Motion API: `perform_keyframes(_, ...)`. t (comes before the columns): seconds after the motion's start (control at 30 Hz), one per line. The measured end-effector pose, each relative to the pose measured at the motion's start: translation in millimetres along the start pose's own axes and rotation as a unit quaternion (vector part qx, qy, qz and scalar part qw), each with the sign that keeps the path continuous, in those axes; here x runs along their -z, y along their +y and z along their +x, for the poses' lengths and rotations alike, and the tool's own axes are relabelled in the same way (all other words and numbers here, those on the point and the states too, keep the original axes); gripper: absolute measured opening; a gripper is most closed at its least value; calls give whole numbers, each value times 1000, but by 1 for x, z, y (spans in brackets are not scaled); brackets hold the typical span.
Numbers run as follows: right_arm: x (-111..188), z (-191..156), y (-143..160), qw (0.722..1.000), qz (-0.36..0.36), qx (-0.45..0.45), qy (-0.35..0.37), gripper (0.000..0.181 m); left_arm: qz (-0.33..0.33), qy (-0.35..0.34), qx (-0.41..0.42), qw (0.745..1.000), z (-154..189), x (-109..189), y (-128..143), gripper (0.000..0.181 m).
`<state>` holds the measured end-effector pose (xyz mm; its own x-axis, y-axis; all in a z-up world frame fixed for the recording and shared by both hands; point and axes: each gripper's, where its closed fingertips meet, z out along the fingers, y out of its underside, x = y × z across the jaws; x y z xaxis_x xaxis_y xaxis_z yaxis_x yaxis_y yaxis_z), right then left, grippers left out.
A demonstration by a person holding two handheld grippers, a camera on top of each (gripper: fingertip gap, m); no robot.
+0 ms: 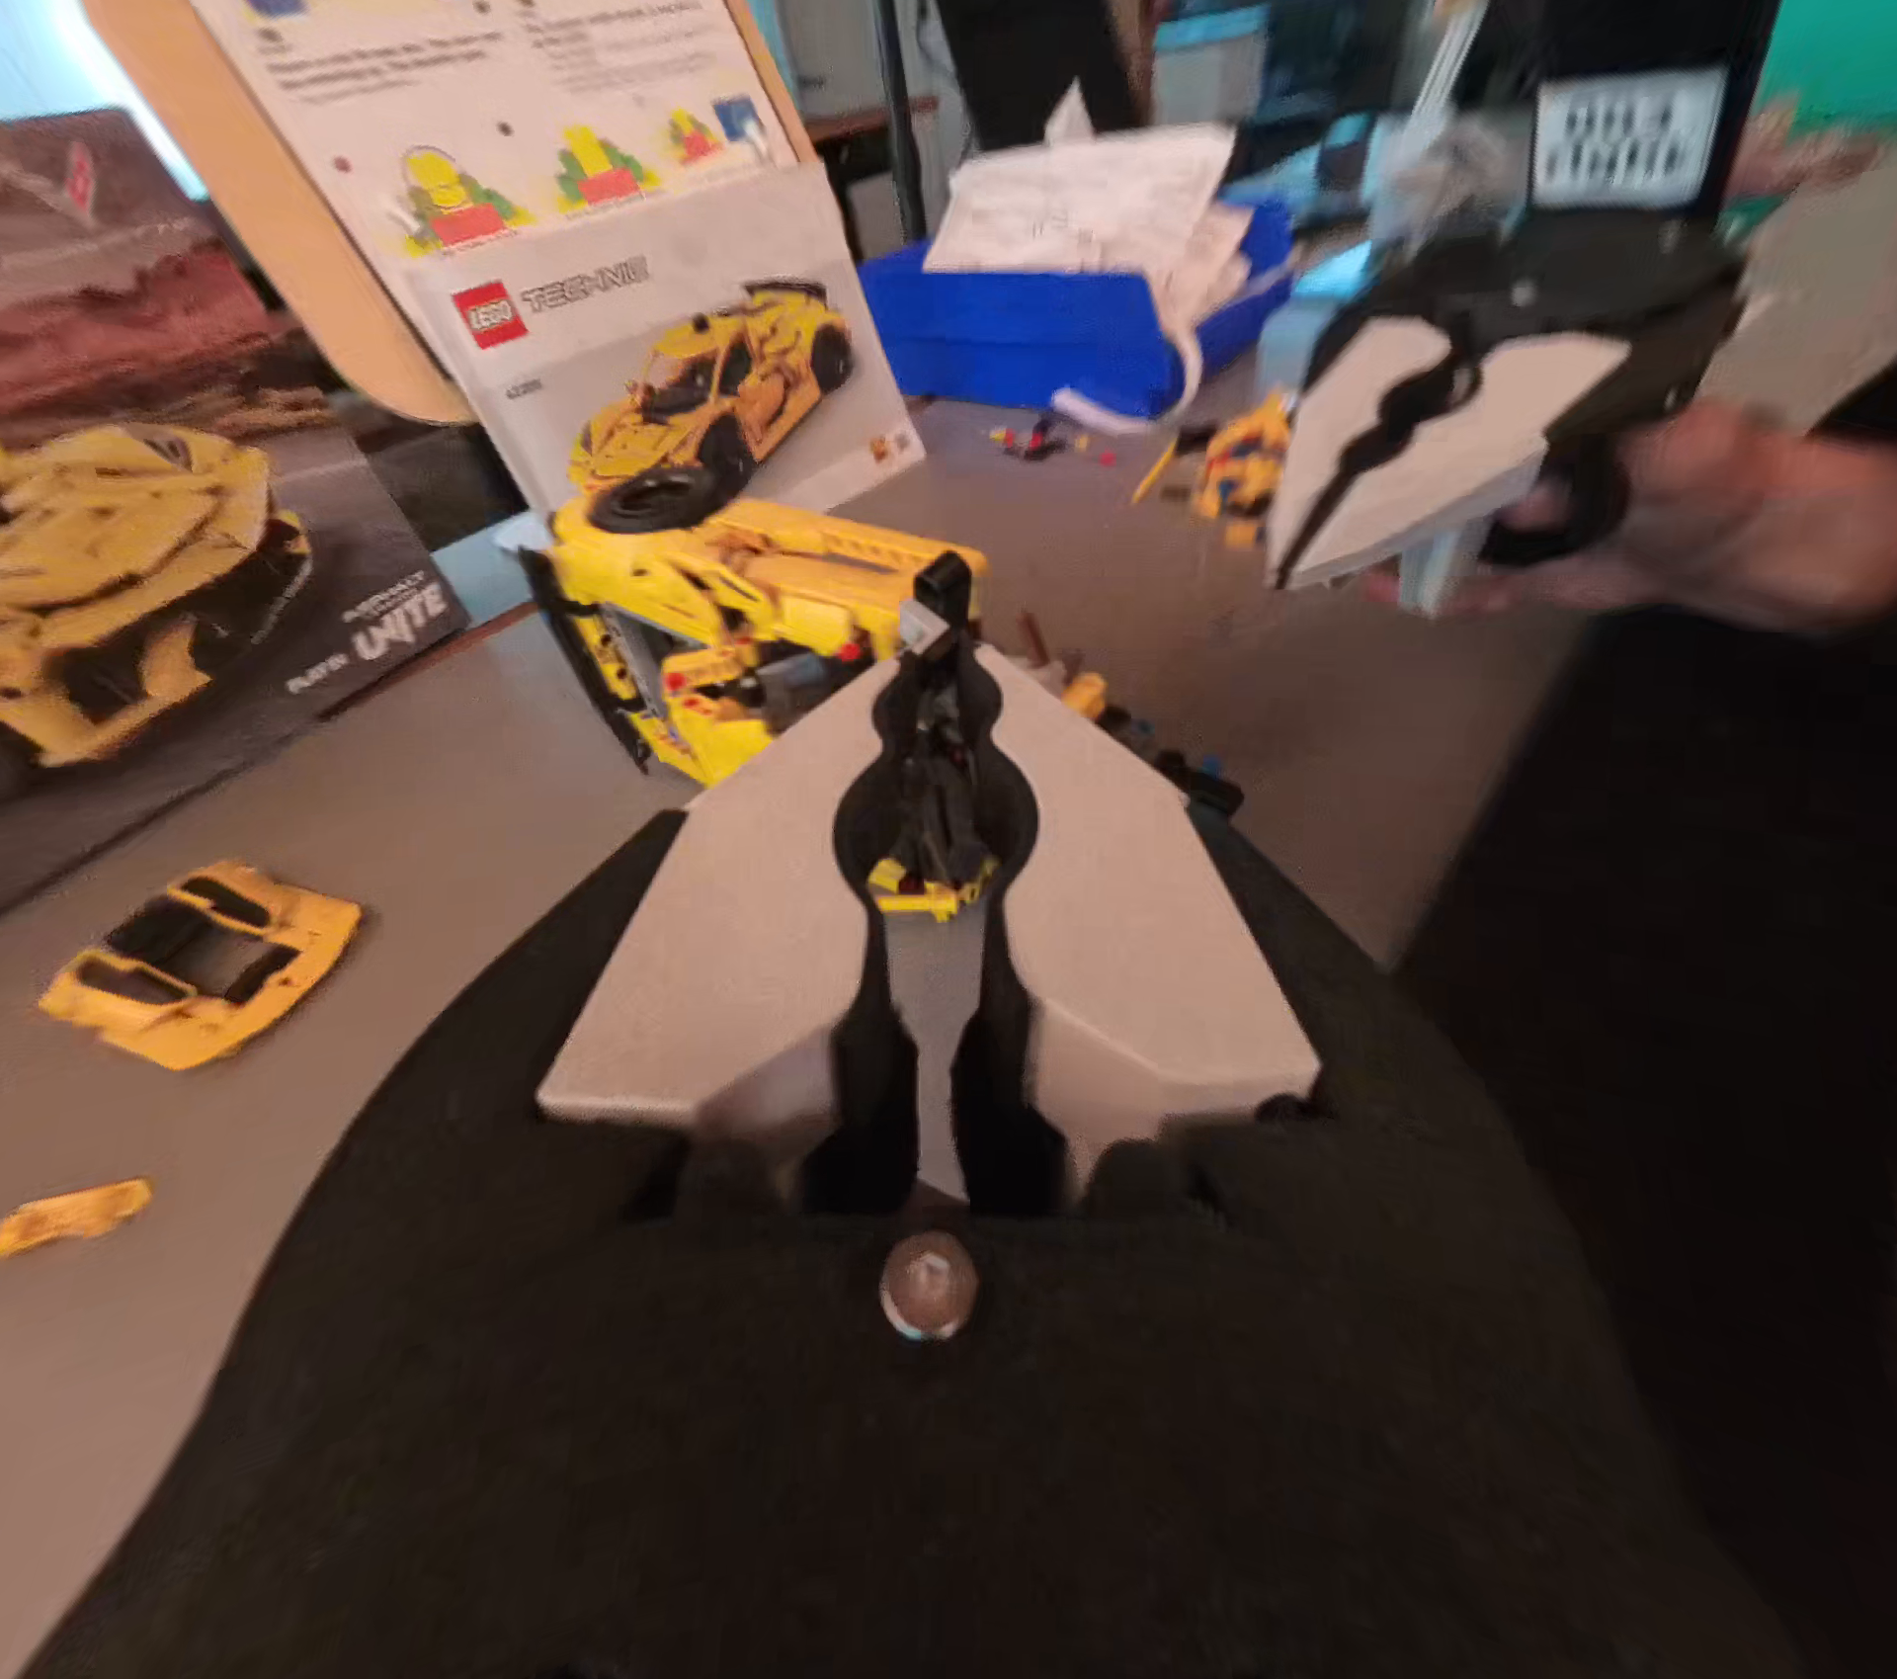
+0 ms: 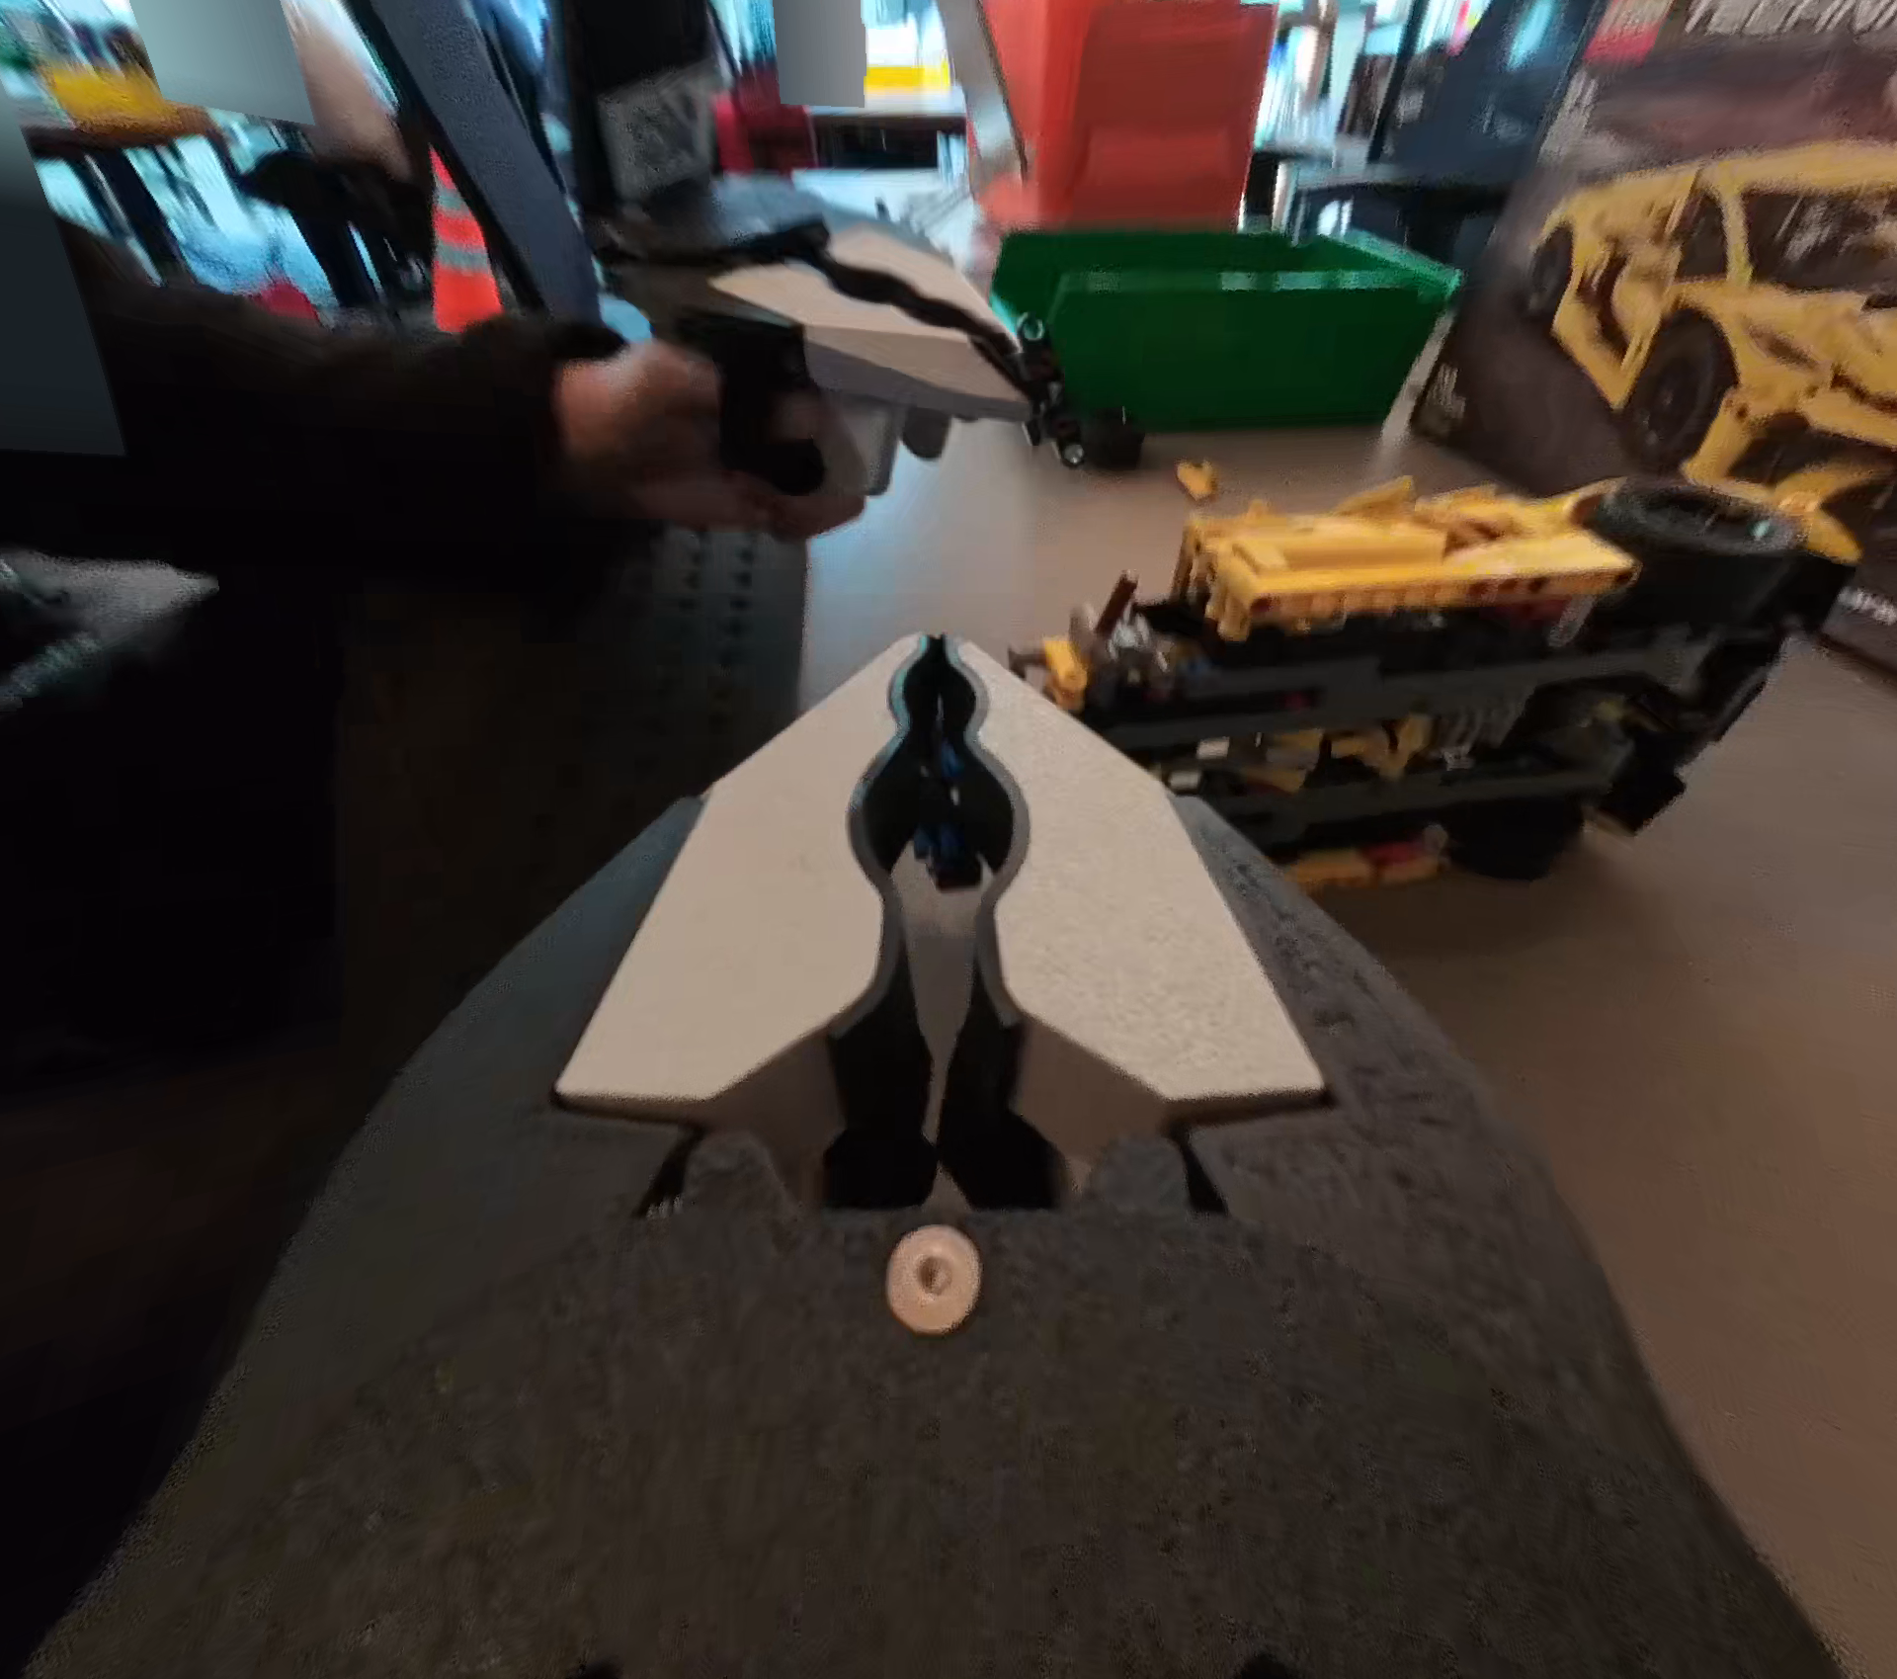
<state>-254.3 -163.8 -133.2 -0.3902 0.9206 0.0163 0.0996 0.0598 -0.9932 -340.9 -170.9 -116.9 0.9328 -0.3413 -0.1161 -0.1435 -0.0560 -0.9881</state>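
Your left gripper [image 1: 936, 654] is clenched on a black piece [image 1: 944, 593], a small dark assembly that pokes out past the tips. In the right wrist view it hangs from those tips [image 2: 1057, 408] at 12 o'clock, above the table [image 1: 359, 808]. The grip looks thin (only the ends of the fingers pinch it), so I judge that a twist or a bump against the car [image 1: 760, 603] could let it slip and drop among the loose bricks [image 1: 1232, 459].

The car is yellow over a black frame and lies on its side with one tyre facing up. It sits just past your left tips at 11 o'clock, and at 2 o'clock from the right gripper [image 2: 934, 649]. A knock could roll it or shed parts.

Your right gripper's fingers are pressed together. Something dark with blue shows in the gap behind them, and I cannot tell if it is gripped.

Further out, in the left view:
- a yellow roof panel [image 1: 205, 962] at 9 o'clock
- the booklet [image 1: 698, 357] at 12
- the box [image 1: 154, 500] at 10
- a blue bin [image 1: 1027, 336] at 1
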Motion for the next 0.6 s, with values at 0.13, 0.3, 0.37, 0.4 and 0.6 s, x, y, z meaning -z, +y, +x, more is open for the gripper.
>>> perform_keyframes(0.13, 1, 9, -2, 1000, 7, -15, 16, 0, 66, 105, 94, 988, 12, 16, -24, 6)
perform_keyframes(0.3, -9, -16, -17, 997, 67, -4, -39, 28, 82, 222, 154, 959, 67, 5, -23, 7)
perform_keyframes(0.37, -11, -26, -16, 992, 59, -69, -92, 44, 68, 245, 127, 959, 85, 2, -15, 7)
perform_keyframes(0.4, -10, -33, -15, 984, 49, -108, -131, 41, 66, 254, 111, 959, 91, 2, -14, 7)
perform_keyframes(0.6, -13, -45, -4, 982, 12, -105, -155, 20, 31, 260, 55, 963, 105, -1, -1, 7)
